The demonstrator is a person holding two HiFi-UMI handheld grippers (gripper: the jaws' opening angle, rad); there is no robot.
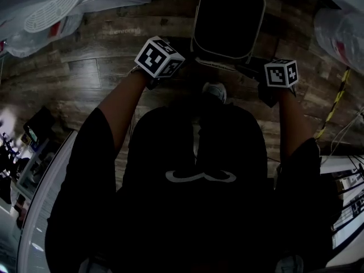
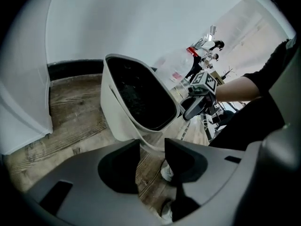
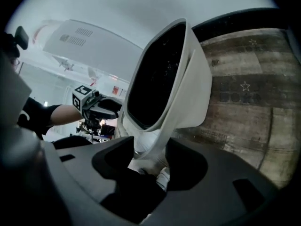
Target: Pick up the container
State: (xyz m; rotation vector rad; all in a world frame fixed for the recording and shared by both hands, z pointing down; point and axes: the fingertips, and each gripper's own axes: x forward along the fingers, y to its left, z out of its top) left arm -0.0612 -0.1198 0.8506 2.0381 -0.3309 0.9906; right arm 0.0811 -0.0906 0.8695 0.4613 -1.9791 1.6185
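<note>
The container (image 1: 227, 21) is a white bin with a dark inside, held tilted above the wooden floor (image 1: 85, 78). My left gripper (image 1: 190, 58) grips its near left rim and my right gripper (image 1: 251, 68) its near right rim. In the left gripper view the container (image 2: 136, 98) fills the middle, its lower rim runs down between my jaws (image 2: 153, 147), and the right gripper (image 2: 197, 102) shows beyond it. In the right gripper view the container (image 3: 174, 79) stands tall, its edge pinched between my jaws (image 3: 150, 152), with the left gripper (image 3: 101, 107) at its far side.
A white appliance (image 1: 57, 4) stands at the upper left and a clear plastic bag (image 1: 341, 33) at the upper right. Yellow-black tape (image 1: 335, 101) runs along the floor on the right. The person's shoe (image 1: 215, 90) sits below the container.
</note>
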